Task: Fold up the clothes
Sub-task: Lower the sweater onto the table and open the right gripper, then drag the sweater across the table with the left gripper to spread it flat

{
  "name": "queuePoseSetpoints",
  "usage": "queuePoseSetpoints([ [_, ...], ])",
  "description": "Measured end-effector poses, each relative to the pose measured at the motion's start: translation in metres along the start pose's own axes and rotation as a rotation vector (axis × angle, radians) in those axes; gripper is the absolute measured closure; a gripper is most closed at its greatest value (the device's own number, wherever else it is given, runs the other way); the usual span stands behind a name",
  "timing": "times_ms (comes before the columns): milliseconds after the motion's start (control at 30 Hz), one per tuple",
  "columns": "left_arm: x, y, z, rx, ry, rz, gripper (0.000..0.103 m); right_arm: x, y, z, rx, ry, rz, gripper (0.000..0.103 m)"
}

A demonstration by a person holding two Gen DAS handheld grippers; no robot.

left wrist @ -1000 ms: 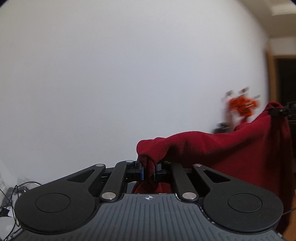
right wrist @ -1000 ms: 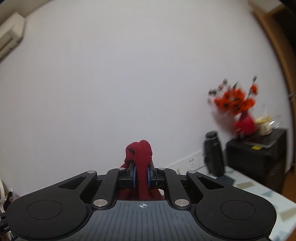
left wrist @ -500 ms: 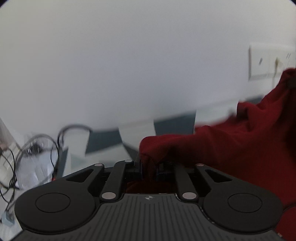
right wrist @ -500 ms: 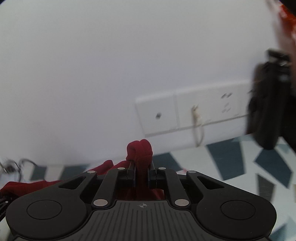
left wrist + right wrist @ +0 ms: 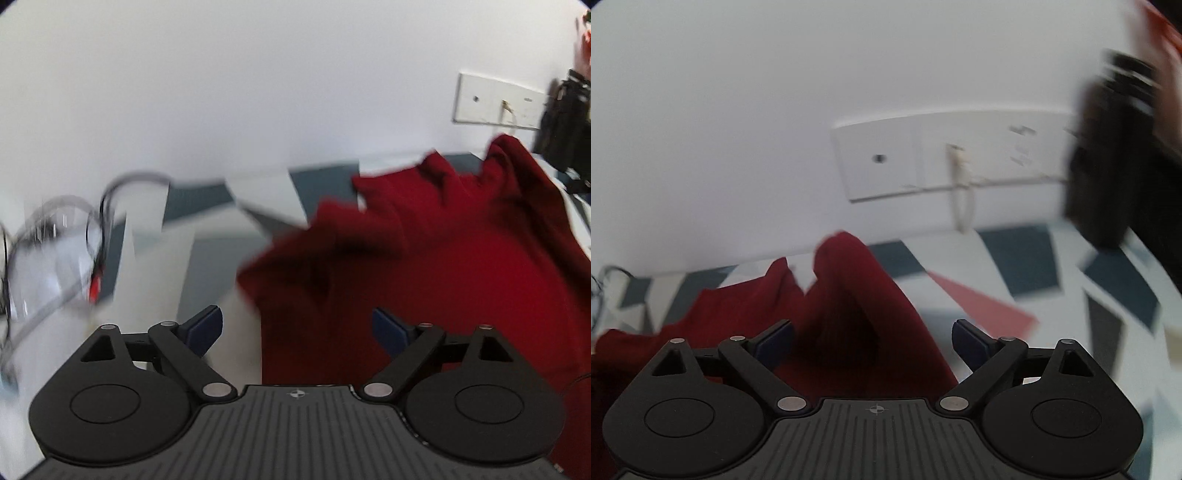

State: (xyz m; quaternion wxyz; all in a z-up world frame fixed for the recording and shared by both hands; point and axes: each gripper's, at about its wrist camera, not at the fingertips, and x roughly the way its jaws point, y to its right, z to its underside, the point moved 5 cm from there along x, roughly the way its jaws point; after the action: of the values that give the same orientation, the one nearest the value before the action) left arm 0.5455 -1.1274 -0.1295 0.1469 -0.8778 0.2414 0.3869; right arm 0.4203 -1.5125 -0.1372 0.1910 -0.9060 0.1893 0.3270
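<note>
Both my claws gape wide, gripping nothing. My left gripper [image 5: 296, 328] and right gripper [image 5: 872, 339] hover over the rumpled dark red knit garment [image 5: 424, 266], heaped below the white wall socket plate [image 5: 923, 155]. It looks soft, light, floppy; I would pinch an outer edge.

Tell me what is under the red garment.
The red garment lies crumpled on a tabletop patterned with grey, white and pink shapes. The cloth hides whatever else might be beneath it.
</note>
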Motion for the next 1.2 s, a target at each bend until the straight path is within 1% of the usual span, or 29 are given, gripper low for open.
queuePoseSetpoints([
  [67,-0.019,-0.008,0.022,-0.025,-0.025,0.049,0.013,-0.034,0.016,0.024,0.053,-0.005,0.022,0.013],
  [100,-0.024,-0.008,0.04,-0.036,-0.051,0.063,0.013,-0.049,0.023,0.04,0.076,-0.014,0.039,0.013],
  [133,-0.027,-0.006,0.052,-0.028,-0.061,0.053,0.013,-0.064,0.03,0.057,0.097,-0.025,0.057,0.013],
  [233,-0.037,0.001,0.088,-0.005,-0.09,0.022,0.013,-0.093,0.022,0.105,0.125,-0.071,0.085,0.013],
  [300,-0.04,0.01,0.103,0.024,-0.099,-0.001,0.013,-0.107,0.013,0.133,0.115,-0.094,0.14,0.013],
  [367,-0.043,0.019,0.118,0.052,-0.108,-0.023,0.013,-0.114,0.006,0.153,0.112,-0.102,0.2,0.014],
  [400,-0.044,0.02,0.121,0.043,-0.11,-0.013,0.015,-0.116,0.006,0.161,0.121,-0.112,0.218,0.017],
  [433,-0.044,0.021,0.125,0.033,-0.111,-0.001,0.025,-0.117,0.006,0.17,0.131,-0.122,0.234,0.018],
  [467,-0.045,0.021,0.128,0.023,-0.113,0.01,0.033,-0.12,0.008,0.172,0.151,-0.12,0.232,0.025],
  [500,-0.047,0.02,0.129,0.0,-0.112,0.032,0.058,-0.122,0.01,0.174,0.172,-0.115,0.227,0.038],
  [533,-0.049,0.019,0.128,-0.011,-0.112,0.038,0.072,-0.125,0.013,0.176,0.193,-0.11,0.222,0.045],
  [567,-0.053,0.018,0.126,-0.013,-0.11,0.038,0.09,-0.127,0.016,0.177,0.214,-0.105,0.217,0.059],
  [600,-0.056,0.017,0.123,-0.015,-0.108,0.037,0.09,-0.13,0.018,0.179,0.235,-0.1,0.212,0.079],
  [633,-0.061,0.015,0.12,-0.034,-0.101,0.055,0.09,-0.132,0.021,0.18,0.256,-0.095,0.207,0.089],
  [667,-0.065,0.014,0.117,-0.052,-0.093,0.074,0.09,-0.137,0.023,0.177,0.283,-0.087,0.195,0.095],
  [700,-0.07,0.012,0.113,-0.071,-0.085,0.092,0.091,-0.14,0.026,0.17,0.301,-0.066,0.19,0.095],
  [800,-0.087,0.009,0.099,-0.092,-0.047,0.105,0.091,-0.152,0.032,0.147,0.326,0.016,0.188,0.095],
  [867,-0.096,0.006,0.086,-0.116,-0.029,0.122,0.091,-0.159,0.038,0.13,0.369,0.067,0.173,0.096],
  [1000,-0.103,0.0,0.061,-0.19,-0.034,0.18,0.091,-0.15,0.053,0.092,0.406,0.111,0.171,0.096],
  [1033,-0.103,0.001,0.057,-0.196,-0.035,0.194,0.091,-0.149,0.058,0.079,0.422,0.146,0.181,0.096],
  [1067,-0.102,0.001,0.052,-0.201,-0.037,0.208,0.09,-0.15,0.064,0.066,0.443,0.201,0.209,0.096],
  [1100,-0.101,0.004,0.05,-0.191,-0.038,0.207,0.09,-0.156,0.072,0.054,0.474,0.282,0.266,0.094],
  [1133,-0.098,0.006,0.05,-0.176,-0.045,0.199,0.09,-0.161,0.079,0.046,0.504,0.345,0.331,0.089],
  [1167,-0.096,0.009,0.052,-0.166,-0.053,0.194,0.09,-0.163,0.085,0.041,0.533,0.376,0.403,0.07],
  [1200,-0.093,0.011,0.055,-0.156,-0.062,0.19,0.09,-0.161,0.09,0.042,0.561,0.362,0.429,0.053],
])
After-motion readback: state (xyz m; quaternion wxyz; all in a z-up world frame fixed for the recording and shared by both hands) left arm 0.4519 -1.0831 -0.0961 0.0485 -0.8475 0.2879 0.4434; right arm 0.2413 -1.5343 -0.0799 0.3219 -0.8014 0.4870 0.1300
